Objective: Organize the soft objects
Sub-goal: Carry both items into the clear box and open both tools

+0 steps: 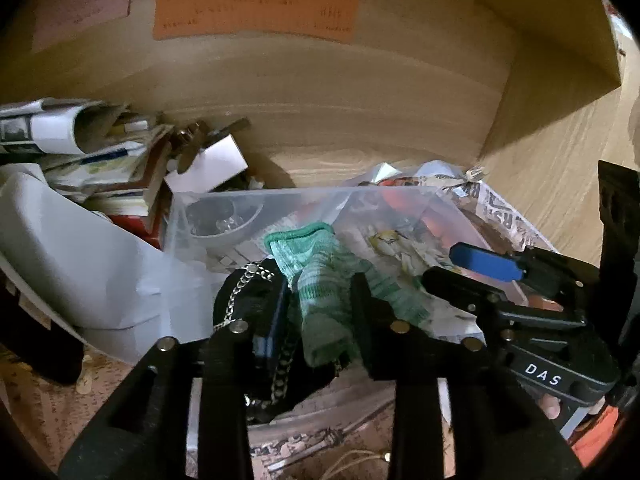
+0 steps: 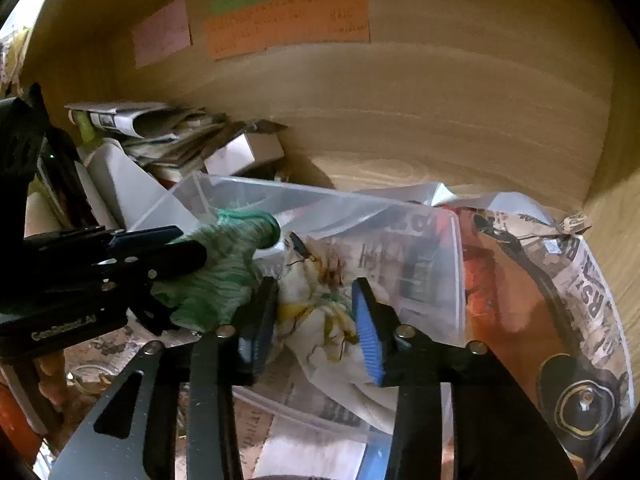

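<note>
Two grippers work over one clear plastic bin (image 1: 304, 200) on a cluttered wooden table, and the risks differ by view. From the left wrist camera, the left gripper (image 1: 320, 316) stands partly open around a green knitted sock (image 1: 324, 300) whose cuff leans on the bin's near wall while its toe hangs down between the fingers; the pads flank it without clearly pressing, so I judge it loose, not held. Beside it lies a black pouch with a metal chain (image 1: 248, 300), and the chain runs right under the left finger. Closing here could snag the chain together with the sock and drag the pouch along, or the sock could simply slide off the rim and fall outside the bin. The right gripper (image 1: 464, 268) reaches in close from the right side, so the two tools could knock each other. From the right wrist camera, the right gripper (image 2: 316, 320) is likewise partly open, its blue pads either side of a crumpled white cloth with yellow print (image 2: 316, 312) that sits inside the bin; whether the pads touch it is hard to tell in the blur. The left gripper (image 2: 176, 248) lies against the sock (image 2: 216, 272) at the bin's left corner. A glossy magazine (image 2: 540, 300) lies under the bin's right side, so a careless push may tip or skid the light bin.
</note>
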`<state>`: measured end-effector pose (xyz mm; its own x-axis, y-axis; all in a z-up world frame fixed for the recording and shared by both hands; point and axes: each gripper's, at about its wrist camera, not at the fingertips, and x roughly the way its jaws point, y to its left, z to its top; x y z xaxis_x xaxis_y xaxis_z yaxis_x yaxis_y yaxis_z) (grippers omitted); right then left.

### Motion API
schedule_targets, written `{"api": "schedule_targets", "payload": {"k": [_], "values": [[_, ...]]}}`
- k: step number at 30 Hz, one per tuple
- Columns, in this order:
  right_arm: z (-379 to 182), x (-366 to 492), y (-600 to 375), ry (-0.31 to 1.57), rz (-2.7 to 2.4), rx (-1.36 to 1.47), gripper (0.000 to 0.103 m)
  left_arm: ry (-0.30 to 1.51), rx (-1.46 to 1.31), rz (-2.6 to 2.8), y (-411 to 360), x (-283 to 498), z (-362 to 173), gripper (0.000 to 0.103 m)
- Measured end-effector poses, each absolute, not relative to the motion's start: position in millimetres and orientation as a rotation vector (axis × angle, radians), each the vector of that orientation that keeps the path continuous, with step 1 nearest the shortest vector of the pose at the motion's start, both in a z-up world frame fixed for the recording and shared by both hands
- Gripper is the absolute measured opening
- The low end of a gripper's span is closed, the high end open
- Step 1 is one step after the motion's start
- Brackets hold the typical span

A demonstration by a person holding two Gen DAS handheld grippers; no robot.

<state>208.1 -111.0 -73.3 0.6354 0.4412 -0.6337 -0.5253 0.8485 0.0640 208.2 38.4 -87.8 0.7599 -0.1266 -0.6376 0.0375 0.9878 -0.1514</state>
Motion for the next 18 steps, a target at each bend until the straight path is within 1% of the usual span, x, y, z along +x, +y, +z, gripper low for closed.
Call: {"api": "schedule_targets", "payload": {"k": [2,6,10,16,18], "values": [[-68.2,203.5,-112.2,0.668,0.552,-0.132,0.044,0.686,-0.141,-0.083,41.2,201.6,-81.5,0.043],[-54.2,190.7,-115.9,0.618,0.550,-0.141,0.048,0.640,-0.135,-0.088,45.0,184.5,-64.7,0.049],[-41.9,176.3,-120.9,0.571,0.554,-0.138,0.058,0.589,-0.106,-0.076,48.2,163.0,-48.6,0.056],[-29.0,149.0,-129.5,0.521,0.573,-0.139,0.060,0.544,-0.088,-0.060,55.8,131.2,-35.6,0.069],[-28.1,139.5,-130.7,0.506,0.572,-0.146,0.065,0.543,-0.088,-0.055,57.4,123.5,-35.6,0.073]]}}
